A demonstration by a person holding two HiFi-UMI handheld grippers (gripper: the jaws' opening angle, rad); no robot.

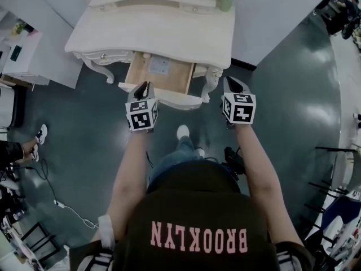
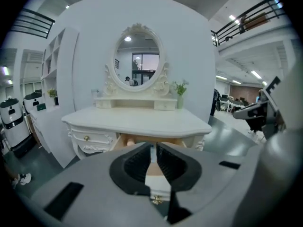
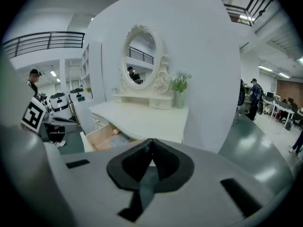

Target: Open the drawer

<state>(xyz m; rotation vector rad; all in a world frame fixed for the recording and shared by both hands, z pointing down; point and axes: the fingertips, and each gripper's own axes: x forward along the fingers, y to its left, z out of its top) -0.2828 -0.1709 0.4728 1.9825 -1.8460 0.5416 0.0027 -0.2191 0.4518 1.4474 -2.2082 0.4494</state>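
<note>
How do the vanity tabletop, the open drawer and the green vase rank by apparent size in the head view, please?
1. vanity tabletop
2. open drawer, judged on its pulled-out part only
3. green vase, the smallest and also the farthest

The worktop (image 1: 169, 33) of the dressing table is painted cream, smooth with a soft sheen, and its carved legs (image 1: 98, 69) carry the same paint. The drawer (image 1: 161, 75) shows bare pale wood inside, matt, behind a cream-painted front. A small knob (image 2: 86, 137) on the table's front looks like brass-coloured metal. The mirror (image 2: 139, 60) is bright glass in a carved cream frame. The floor (image 1: 293, 95) is dark grey-green and glossy, throwing back the ceiling lights. The left tool (image 2: 153, 148) and the right tool (image 3: 151, 142) have matt grey plastic shells with black pads, ribbed on the left one. The person's sweatshirt (image 1: 197, 219) is dark, soft cloth with pink lettering.
</note>
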